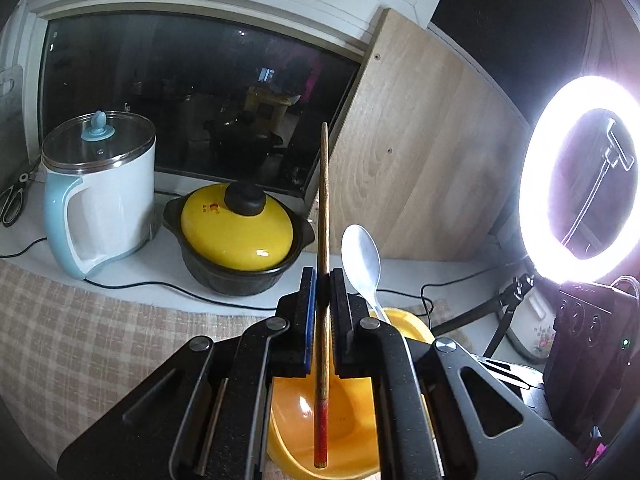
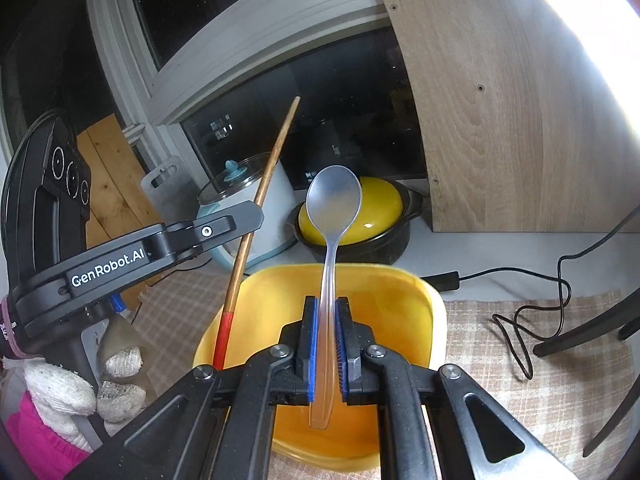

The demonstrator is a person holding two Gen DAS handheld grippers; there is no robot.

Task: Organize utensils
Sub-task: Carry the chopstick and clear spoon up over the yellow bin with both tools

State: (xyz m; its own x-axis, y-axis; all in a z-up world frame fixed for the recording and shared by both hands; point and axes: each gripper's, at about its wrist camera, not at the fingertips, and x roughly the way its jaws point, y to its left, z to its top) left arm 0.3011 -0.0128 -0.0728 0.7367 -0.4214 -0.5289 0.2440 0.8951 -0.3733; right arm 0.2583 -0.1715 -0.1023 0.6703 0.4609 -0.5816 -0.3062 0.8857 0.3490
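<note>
My left gripper (image 1: 323, 280) is shut on a wooden chopstick (image 1: 325, 200) with a red end, held upright with its red end down over the yellow bowl (image 1: 404, 322). My right gripper (image 2: 326, 312) is shut on a clear plastic spoon (image 2: 334, 200), bowl end up, its handle end hanging over the yellow bowl (image 2: 424, 312). The spoon also shows in the left wrist view (image 1: 362, 256), just right of the chopstick. The chopstick (image 2: 268, 184) and the left gripper's body show at the left of the right wrist view.
A white and blue kettle (image 1: 100, 192) and a black pot with a yellow lid (image 1: 236, 236) stand on the white sill behind. A wooden panel (image 1: 420, 152) rises at the right. A ring light (image 1: 580, 176) glares far right. Black cables (image 2: 532, 312) lie on the checked cloth (image 1: 80, 340).
</note>
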